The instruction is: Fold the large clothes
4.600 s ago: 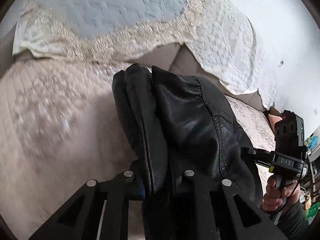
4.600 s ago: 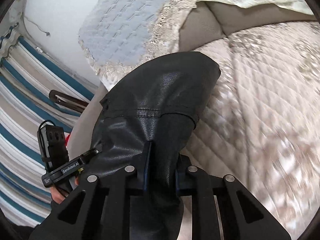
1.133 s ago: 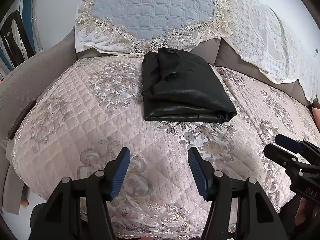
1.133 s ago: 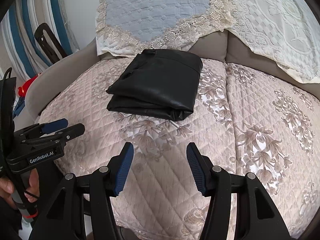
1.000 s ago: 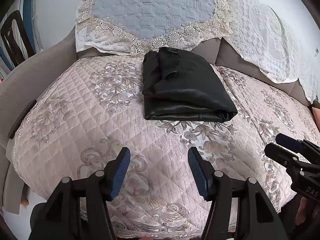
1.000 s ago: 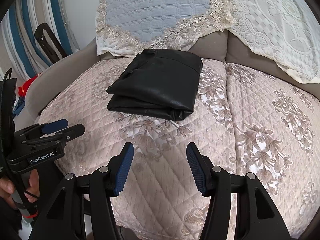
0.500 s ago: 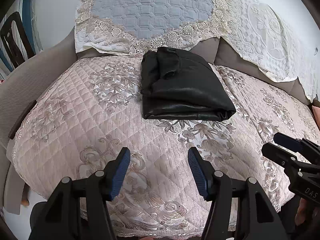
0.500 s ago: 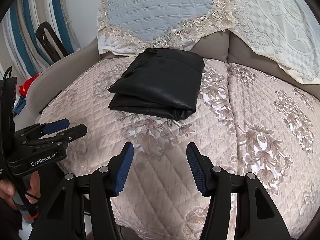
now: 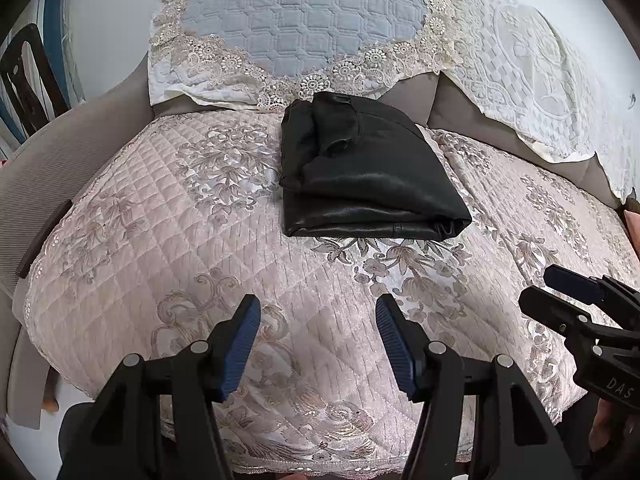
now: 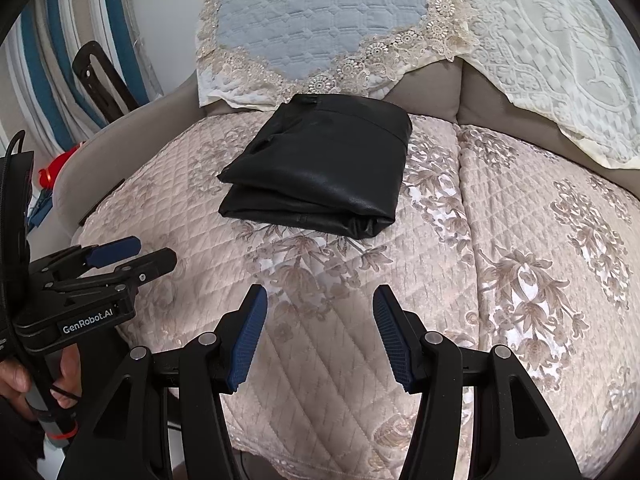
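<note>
A black leather garment (image 9: 360, 176) (image 10: 320, 168) lies folded into a thick rectangle on the sofa seat, close to the backrest. My left gripper (image 9: 318, 312) hangs open over the front of the seat, well short of the garment, with nothing between its blue pads. My right gripper (image 10: 320, 304) is open too, at about the same distance from the garment. Each gripper also shows in the other view: the right one (image 9: 560, 292) at the right edge, the left one (image 10: 132, 252) at the left edge, held by a hand (image 10: 24, 384).
The sofa seat wears a pink quilted floral cover (image 9: 160, 248). Lace-edged blue (image 9: 304, 12) and white (image 10: 560, 48) covers drape the backrest. A grey armrest (image 9: 52, 168) bounds the left side. Striped fabric and a black frame (image 10: 100, 76) stand beyond it.
Seconds ago both grippers were shut on the black garment, held up. Now it lies folded on the seat and both are open and drawn back. Over the last second nothing moved.
</note>
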{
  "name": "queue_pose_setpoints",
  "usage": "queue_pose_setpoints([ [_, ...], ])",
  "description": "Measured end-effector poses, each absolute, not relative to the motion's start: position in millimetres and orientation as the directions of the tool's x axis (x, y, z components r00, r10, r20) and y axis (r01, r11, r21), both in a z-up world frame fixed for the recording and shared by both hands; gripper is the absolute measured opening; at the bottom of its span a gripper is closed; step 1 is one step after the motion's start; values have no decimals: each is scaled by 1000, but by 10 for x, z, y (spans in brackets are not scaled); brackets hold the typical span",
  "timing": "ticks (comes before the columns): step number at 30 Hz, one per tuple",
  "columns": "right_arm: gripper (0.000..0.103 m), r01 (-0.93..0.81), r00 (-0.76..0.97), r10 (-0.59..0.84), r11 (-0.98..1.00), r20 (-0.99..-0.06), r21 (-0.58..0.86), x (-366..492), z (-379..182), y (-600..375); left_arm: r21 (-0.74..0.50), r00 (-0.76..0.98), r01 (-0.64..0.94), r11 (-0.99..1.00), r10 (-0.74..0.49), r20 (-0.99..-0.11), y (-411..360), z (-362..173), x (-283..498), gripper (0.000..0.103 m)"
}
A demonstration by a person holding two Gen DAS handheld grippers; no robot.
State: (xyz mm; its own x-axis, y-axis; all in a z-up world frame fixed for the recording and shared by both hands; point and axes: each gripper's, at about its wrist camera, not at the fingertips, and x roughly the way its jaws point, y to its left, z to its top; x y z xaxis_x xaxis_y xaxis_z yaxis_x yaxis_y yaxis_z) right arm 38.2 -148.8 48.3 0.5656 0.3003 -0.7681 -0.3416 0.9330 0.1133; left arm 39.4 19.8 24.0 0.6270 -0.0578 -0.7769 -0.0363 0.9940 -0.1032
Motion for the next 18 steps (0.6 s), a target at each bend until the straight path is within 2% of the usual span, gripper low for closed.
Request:
queue_pose_setpoints([
  [18, 56, -342, 562, 301, 933, -770, 115, 373, 469, -1482, -106, 623, -37, 994, -60, -780, 211, 206, 404, 62],
])
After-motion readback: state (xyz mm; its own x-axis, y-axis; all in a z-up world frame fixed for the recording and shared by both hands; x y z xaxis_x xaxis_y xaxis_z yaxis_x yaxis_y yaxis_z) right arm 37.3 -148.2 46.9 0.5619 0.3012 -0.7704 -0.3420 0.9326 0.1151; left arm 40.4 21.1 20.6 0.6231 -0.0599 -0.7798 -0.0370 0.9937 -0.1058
